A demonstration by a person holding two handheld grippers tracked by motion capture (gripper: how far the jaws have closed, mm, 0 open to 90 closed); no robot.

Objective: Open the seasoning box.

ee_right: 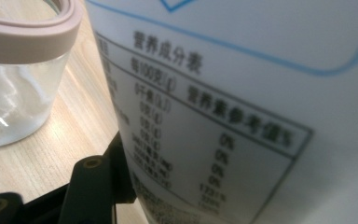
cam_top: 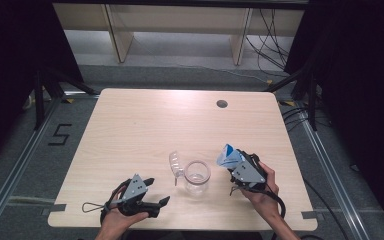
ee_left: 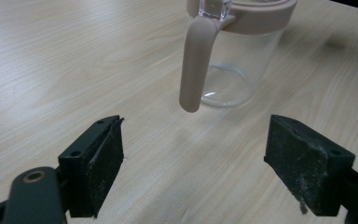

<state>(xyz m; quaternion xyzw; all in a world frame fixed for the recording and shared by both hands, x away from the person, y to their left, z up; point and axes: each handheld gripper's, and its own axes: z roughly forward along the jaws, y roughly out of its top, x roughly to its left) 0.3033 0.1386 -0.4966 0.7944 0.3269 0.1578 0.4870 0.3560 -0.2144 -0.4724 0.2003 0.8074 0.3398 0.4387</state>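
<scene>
Looking down from the high view, the glass jar stands near the front of the desk, between the left claw and the right claw, which clamps a white-and-blue pouch. Through the left gripper view, that claw gapes wide and empty before the jar's pink handle; the jar's top is cut off. Up close in the right gripper view, the pouch hides one jaw, its print blurred.
</scene>
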